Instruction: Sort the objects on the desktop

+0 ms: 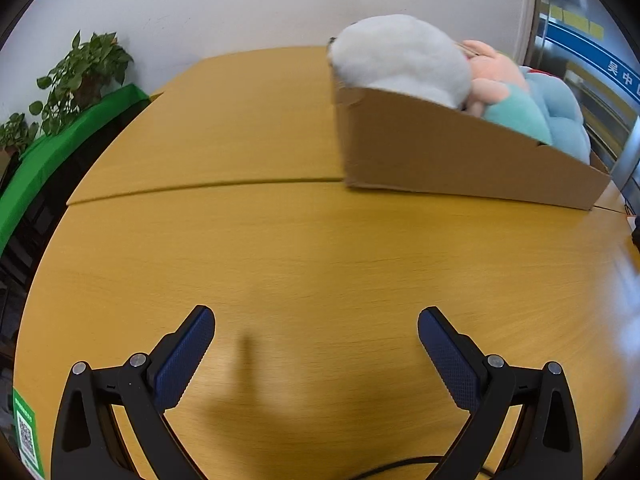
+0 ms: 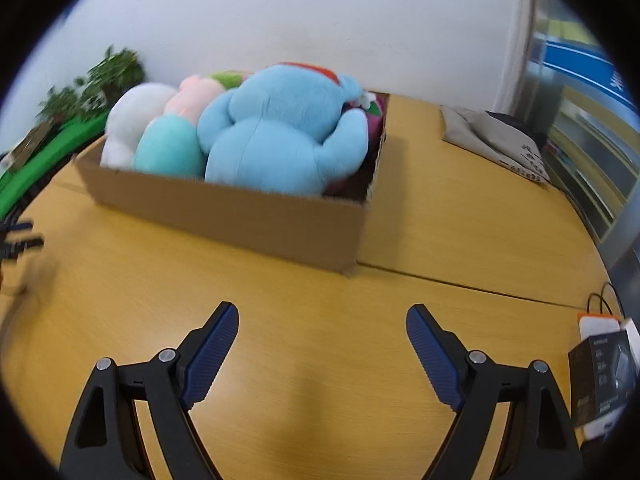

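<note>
One cardboard box point(image 2: 240, 216) on the wooden table point(image 2: 320, 280) holds four visible fuzzy plush toys point(image 2: 280, 136). Both the left gripper point(image 1: 316, 320) and right gripper point(image 2: 322, 316) hover wide open, empty.

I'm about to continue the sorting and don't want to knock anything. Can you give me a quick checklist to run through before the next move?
1. Left gripper open and empty: ok.
2. Right gripper open and empty: ok.
3. Cardboard box sitting flat on the wooden table: ok.
4. Room left in the box: not ok; the blue plush toy, the white plush and others rise above its rim.
5. Remaining loose items located: a black product box lies at the right edge, and a grey cloth bag lies beyond the cardboard box; others cannot tell.
</note>
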